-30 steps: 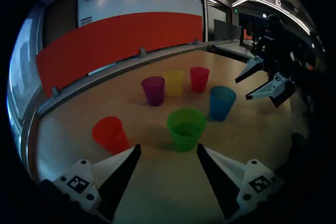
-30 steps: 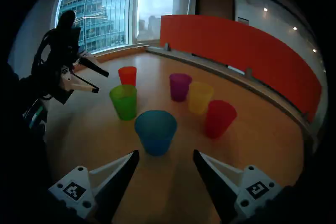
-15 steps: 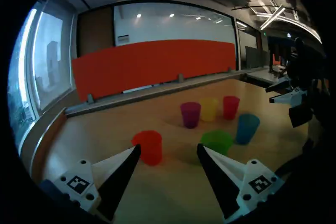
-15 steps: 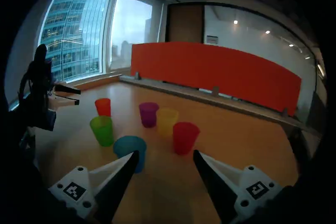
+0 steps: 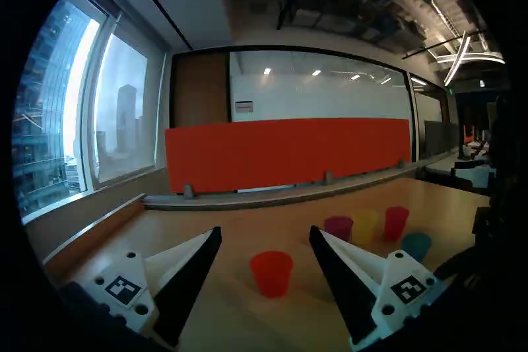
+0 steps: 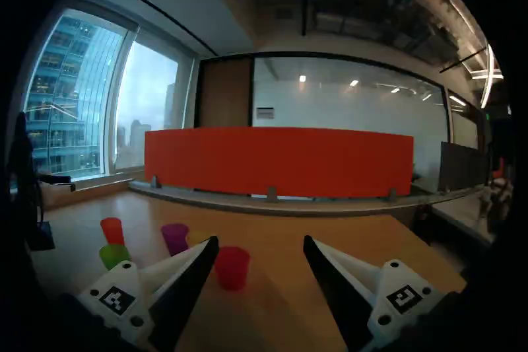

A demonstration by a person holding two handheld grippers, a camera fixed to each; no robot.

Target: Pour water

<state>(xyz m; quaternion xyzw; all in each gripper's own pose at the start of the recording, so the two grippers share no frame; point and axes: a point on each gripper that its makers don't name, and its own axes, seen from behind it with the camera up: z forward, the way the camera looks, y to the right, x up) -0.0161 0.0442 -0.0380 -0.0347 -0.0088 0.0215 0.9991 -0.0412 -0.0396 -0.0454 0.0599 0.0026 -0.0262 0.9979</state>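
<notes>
Fingers (image 5: 188, 273) of the left gripper (image 5: 264, 229) gape wide, empty, the orange cup (image 5: 271, 273) upright straight ahead between them; the right gripper (image 6: 259, 240) gapes equally wide.

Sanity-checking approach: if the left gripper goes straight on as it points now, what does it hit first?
Probably the orange cup, standing just ahead of the left gripper's open fingers; depth is unclear, so it may pass above.

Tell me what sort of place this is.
Probably a high-rise office: a long wooden table backed by an orange divider panel, tall windows facing towers, and a glass-walled room behind.
</notes>
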